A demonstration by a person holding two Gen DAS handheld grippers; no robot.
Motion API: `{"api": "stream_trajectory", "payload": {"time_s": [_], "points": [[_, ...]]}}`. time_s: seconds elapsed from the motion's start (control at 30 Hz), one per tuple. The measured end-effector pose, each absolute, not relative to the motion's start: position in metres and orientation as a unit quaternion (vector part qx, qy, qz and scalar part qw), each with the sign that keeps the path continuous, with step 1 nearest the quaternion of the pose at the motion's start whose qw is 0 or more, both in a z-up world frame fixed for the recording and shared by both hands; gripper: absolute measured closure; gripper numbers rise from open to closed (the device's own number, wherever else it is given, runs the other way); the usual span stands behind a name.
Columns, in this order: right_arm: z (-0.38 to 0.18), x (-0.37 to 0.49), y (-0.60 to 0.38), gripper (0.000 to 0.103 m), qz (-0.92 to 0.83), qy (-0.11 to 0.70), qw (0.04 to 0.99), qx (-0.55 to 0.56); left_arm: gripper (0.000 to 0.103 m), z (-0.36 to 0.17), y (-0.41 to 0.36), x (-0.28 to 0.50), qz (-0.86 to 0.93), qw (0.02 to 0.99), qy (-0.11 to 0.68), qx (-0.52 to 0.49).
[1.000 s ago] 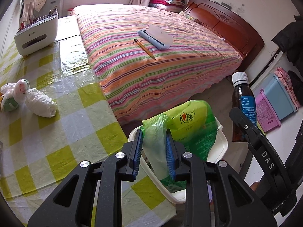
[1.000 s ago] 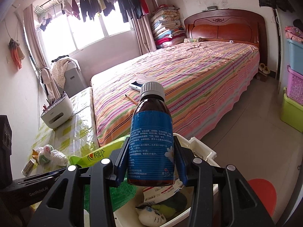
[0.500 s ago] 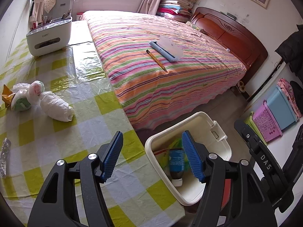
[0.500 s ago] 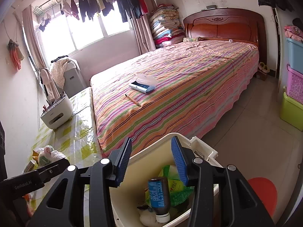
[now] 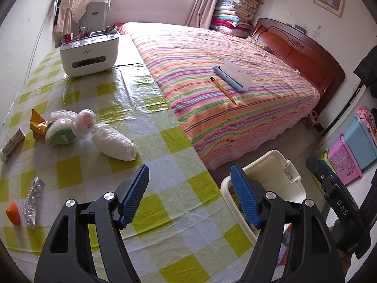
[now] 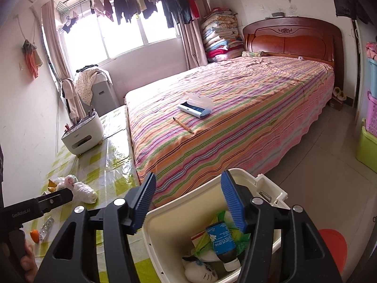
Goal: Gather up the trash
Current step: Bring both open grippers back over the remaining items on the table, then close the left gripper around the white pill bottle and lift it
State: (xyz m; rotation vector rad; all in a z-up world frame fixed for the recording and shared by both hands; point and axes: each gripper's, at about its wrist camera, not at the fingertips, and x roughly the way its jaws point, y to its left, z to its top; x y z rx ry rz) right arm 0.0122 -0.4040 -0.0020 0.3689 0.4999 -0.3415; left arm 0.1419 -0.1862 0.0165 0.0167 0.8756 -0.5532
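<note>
Two grippers stand empty by the white bin [image 6: 165, 212], both with jaws opening.

We hold the left gripper [image 5: 189, 194] over the checked table [image 5: 165, 212] edge just beside the bin, nothing between its blue pads. Our right gripper [image 6: 188, 199] hangs over the bin, where the brown bottle [image 6: 221, 240] lies head down on a green packet [image 6: 240, 237]. Well left of the bin, white bags [image 5: 113, 142], a blister strip [image 5: 33, 201] and orange peel [image 5: 13, 213] lie on the table.
</note>
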Motion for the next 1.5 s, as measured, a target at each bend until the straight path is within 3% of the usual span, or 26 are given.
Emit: {"api": "stream_trajectory", "payload": {"time_s": [0.3, 0.57, 0.8, 1.03, 1.5], "points": [[0.006, 0.040, -0.333, 0.037, -0.052, 0.261, 0.961, 0.080, 0.032, 0.037, -0.110, 0.170, -0.235, 0.884, 0.403, 0.043], [0.005, 0.057, -0.308, 0.037, 0.053, 0.282, 0.952, 0.106, 0.032, 0.033, 0.004, 0.219, -0.205, 0.877, 0.434, 0.023], [-0.003, 0.078, -0.287, 0.037, 0.105, 0.316, 0.935, 0.119, 0.032, 0.010, 0.083, 0.262, -0.163, 0.869, 0.459, 0.085], [-0.010, 0.083, -0.277, 0.037, 0.116, 0.340, 0.925, 0.125, 0.032, -0.023, 0.111, 0.310, -0.167, 0.845, 0.488, 0.138], [-0.012, 0.113, -0.251, 0.037, 0.157, 0.358, 0.914, 0.106, 0.036, -0.079, 0.128, 0.375, -0.171, 0.817, 0.536, 0.122]]}}
